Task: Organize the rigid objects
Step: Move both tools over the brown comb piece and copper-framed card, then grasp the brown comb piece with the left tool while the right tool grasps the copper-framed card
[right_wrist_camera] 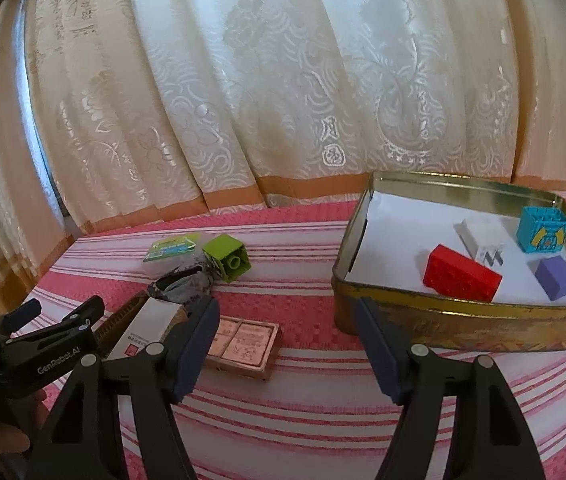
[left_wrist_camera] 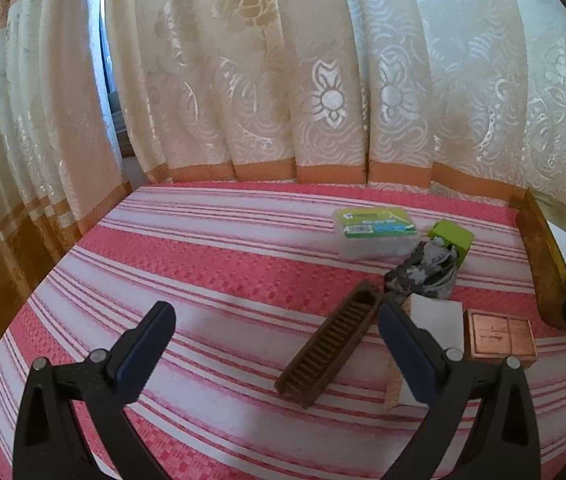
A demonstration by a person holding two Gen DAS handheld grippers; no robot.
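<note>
On the pink striped cloth lie a brown comb [left_wrist_camera: 331, 346], a white box [left_wrist_camera: 433, 332], a copper box [left_wrist_camera: 501, 336], a crumpled dark wrapper [left_wrist_camera: 423, 270], a green brick [left_wrist_camera: 453, 238] and a clear case with a green label [left_wrist_camera: 375, 230]. My left gripper [left_wrist_camera: 277, 354] is open and empty above the cloth, the comb between its fingers. My right gripper [right_wrist_camera: 287, 344] is open and empty, the copper box [right_wrist_camera: 245, 346] by its left finger. The gold tin [right_wrist_camera: 463, 320] holds a red brick [right_wrist_camera: 461, 278], a white charger [right_wrist_camera: 483, 240], a blue cube [right_wrist_camera: 545, 234] and a purple block [right_wrist_camera: 555, 278].
A patterned cream curtain [left_wrist_camera: 283, 80] hangs along the table's far edge. The left gripper's body [right_wrist_camera: 43, 344] shows at the left of the right wrist view. The tin's corner [left_wrist_camera: 543, 248] stands at the right of the left wrist view.
</note>
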